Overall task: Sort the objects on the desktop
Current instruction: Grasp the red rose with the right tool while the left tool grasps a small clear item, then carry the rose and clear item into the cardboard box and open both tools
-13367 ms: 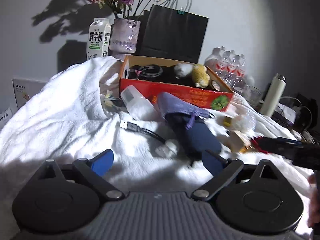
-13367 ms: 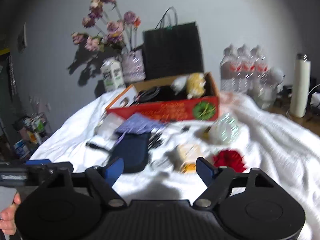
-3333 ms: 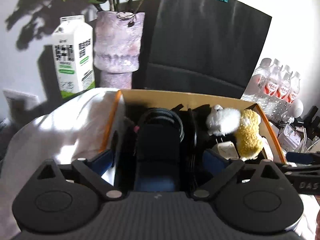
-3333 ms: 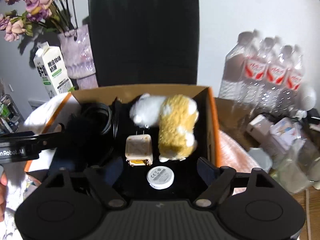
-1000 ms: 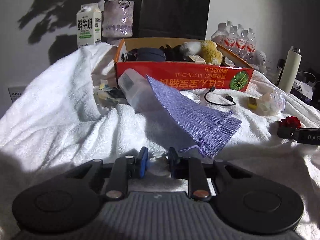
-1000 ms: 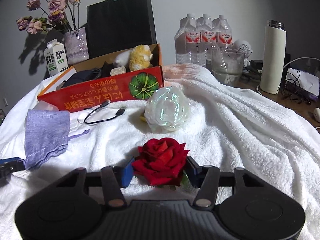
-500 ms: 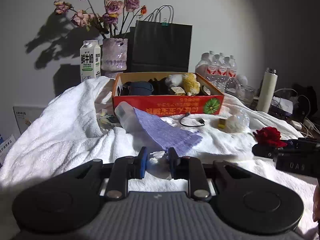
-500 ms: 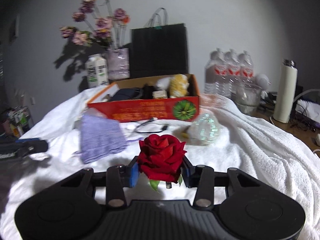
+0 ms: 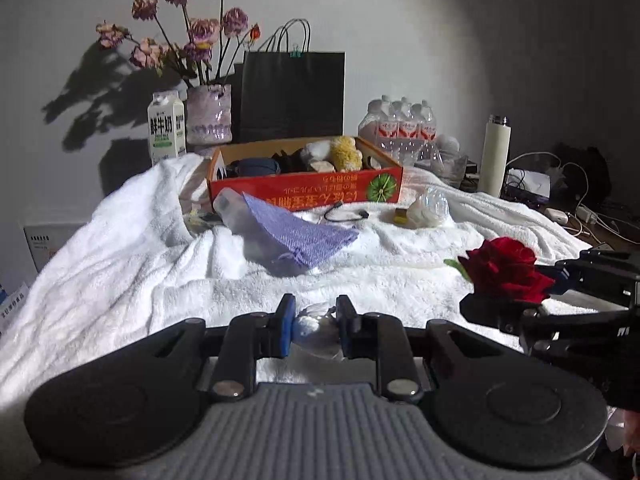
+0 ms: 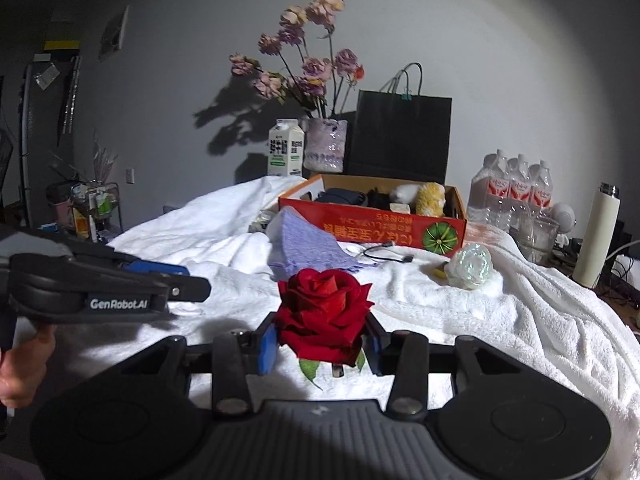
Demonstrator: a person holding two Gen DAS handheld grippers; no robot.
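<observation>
Right gripper [image 10: 320, 336]: fingers clamped on a red artificial rose [image 10: 323, 310], held above the white towel [image 10: 500, 312]. Left gripper [image 9: 314, 326]: fingers closed on a small clear plastic packet with white contents [image 9: 316, 326], above the same towel. Orange-red cardboard box [image 9: 308, 192]: at rear, holding plush toys and dark items. Lilac woven pouch [image 9: 304, 234]: lies on the towel before the box.

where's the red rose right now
The red rose is clamped in the right claw, lifted above the white towel; in the left wrist view it shows at far right, nearer than the orange box.
</observation>
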